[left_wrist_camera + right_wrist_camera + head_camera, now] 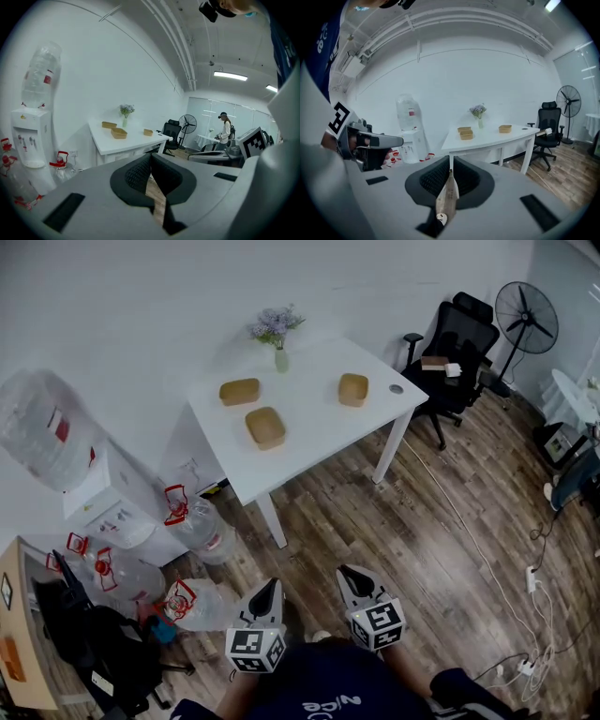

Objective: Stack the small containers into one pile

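Observation:
Three small brown containers lie apart on the white table: one at the back left, one toward the front, one at the right. The left gripper view shows them far off, as does the right gripper view. My left gripper and right gripper hang low near my body over the wooden floor, well short of the table. Both are shut with nothing between the jaws, as seen along the left gripper and the right gripper.
A vase of flowers stands at the table's back edge. A water dispenser and water jugs sit left of the table. An office chair, a fan and floor cables are to the right. A person stands far off.

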The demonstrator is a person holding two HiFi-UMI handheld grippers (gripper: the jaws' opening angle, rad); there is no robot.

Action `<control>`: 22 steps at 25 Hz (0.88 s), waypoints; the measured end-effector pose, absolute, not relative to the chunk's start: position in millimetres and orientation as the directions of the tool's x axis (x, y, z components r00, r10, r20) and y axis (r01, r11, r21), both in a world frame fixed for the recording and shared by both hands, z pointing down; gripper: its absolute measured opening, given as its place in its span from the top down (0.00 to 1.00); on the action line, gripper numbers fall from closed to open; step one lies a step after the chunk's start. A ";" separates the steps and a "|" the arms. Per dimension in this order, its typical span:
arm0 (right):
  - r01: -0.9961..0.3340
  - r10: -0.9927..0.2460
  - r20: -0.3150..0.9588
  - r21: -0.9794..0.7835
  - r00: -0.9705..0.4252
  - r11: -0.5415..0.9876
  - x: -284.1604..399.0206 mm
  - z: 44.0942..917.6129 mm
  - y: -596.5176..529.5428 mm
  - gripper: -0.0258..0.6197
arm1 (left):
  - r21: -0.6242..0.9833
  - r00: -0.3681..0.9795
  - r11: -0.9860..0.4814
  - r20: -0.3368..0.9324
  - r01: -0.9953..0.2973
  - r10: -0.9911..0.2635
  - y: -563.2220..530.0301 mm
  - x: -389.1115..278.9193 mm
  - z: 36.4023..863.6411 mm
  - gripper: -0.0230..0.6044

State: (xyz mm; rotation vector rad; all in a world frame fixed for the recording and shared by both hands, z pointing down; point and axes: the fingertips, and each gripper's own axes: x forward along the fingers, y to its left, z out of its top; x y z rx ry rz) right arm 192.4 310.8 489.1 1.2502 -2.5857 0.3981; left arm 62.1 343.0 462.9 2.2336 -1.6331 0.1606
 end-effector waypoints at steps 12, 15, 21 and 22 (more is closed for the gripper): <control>-0.825 -0.754 0.368 -0.076 -0.545 0.560 115.7 490.2 190.9 0.87 | 0.215 0.340 -0.286 0.280 -0.934 -0.898 220.7 -24.3 463.6 0.93; -0.829 -0.761 0.360 -0.067 -0.539 0.555 90.0 485.3 160.7 0.87 | 0.217 0.352 -0.300 0.271 -0.929 -0.896 189.5 -48.3 461.0 0.93; -0.861 -0.796 0.381 0.002 -0.470 0.509 56.4 484.4 106.8 0.87 | 0.202 0.337 -0.294 0.230 -0.934 -0.913 136.8 -99.3 455.1 0.93; -0.864 -0.799 0.378 -0.001 -0.467 0.504 51.9 483.4 99.8 0.87 | 0.201 0.340 -0.298 0.229 -0.933 -0.912 129.7 -105.8 455.7 0.93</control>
